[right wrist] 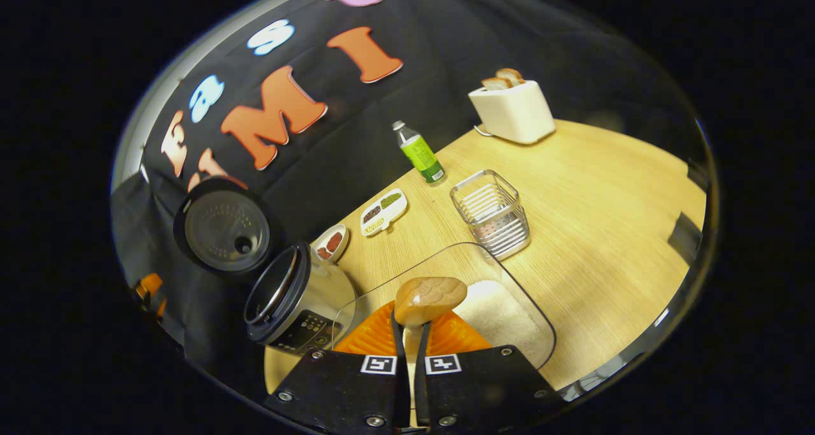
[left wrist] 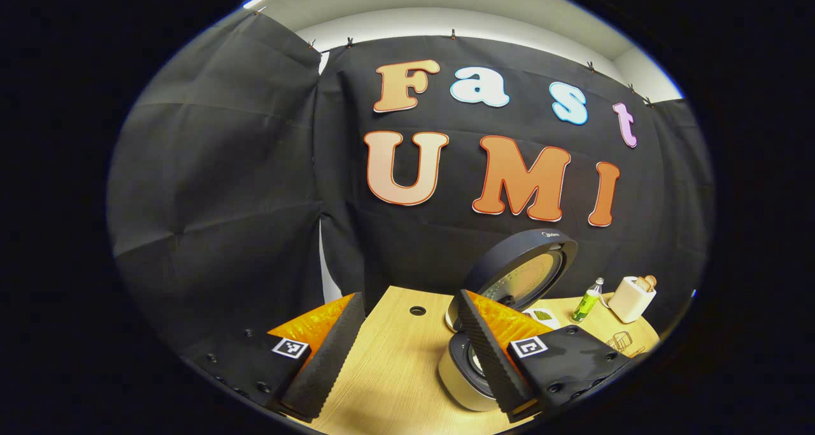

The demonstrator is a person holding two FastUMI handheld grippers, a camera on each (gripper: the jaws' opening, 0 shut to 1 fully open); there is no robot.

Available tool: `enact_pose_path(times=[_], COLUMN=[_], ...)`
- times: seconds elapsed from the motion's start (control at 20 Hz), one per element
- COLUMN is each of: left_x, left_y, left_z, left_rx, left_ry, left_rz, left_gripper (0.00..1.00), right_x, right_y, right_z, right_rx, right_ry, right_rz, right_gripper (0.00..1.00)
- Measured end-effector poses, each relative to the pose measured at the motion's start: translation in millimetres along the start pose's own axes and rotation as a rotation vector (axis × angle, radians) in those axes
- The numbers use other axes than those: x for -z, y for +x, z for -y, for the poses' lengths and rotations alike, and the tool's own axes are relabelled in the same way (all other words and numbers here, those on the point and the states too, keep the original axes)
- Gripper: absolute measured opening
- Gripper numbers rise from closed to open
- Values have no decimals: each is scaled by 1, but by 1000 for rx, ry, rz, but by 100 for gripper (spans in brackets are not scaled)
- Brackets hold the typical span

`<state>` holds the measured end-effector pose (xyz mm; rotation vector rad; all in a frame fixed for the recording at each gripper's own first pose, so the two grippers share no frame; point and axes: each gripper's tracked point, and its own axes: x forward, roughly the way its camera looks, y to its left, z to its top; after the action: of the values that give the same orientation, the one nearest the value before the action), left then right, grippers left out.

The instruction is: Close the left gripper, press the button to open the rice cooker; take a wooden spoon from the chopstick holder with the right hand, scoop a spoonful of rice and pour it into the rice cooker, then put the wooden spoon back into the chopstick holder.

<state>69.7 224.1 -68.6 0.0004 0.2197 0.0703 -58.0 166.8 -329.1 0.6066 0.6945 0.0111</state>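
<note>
Hovering over the clear rice container, the wooden spoon sits bowl-forward, its handle pinched tight between the two fingers of the right gripper, jaws drawn in almost to touching around it. The white rice lies heaped in the container just under and beside the spoon's bowl; whether the bowl carries any grains I cannot tell.

The rice cooker stands just beside the container, lid swung fully up, the inner pot's rim showing. Beyond the container on the far side from the cooker stands the wire chopstick holder, upright on the wooden table. Near the cooker, toward the black wall, sit a small dish and a white tray of grains; further from the cooker a green bottle, and well past it a white toaster with bread slices poking out.

The left gripper hangs near the cooker, jaws spread wide, holding nothing.
</note>
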Motion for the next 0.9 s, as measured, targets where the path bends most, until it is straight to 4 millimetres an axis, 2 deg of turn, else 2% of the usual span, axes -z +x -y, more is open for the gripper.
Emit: enact_pose_path(times=[0.3, 0.6, 0.9], left_x=[-3, -2, -4], left_y=[0, 0, 0], left_z=[4, 12, 10], left_rx=[4, 15, 13], left_ry=[5, 1, 5], left_rz=[8, 9, 18], left_gripper=[97, 98, 98], right_x=[-6, -13, -32], right_y=[-23, -32, -38], right_z=[11, 1, -19], right_rx=[-63, -120, -172], right_ry=[213, 312, 400], right_rz=[6, 14, 38], right_gripper=[2, 2, 2])
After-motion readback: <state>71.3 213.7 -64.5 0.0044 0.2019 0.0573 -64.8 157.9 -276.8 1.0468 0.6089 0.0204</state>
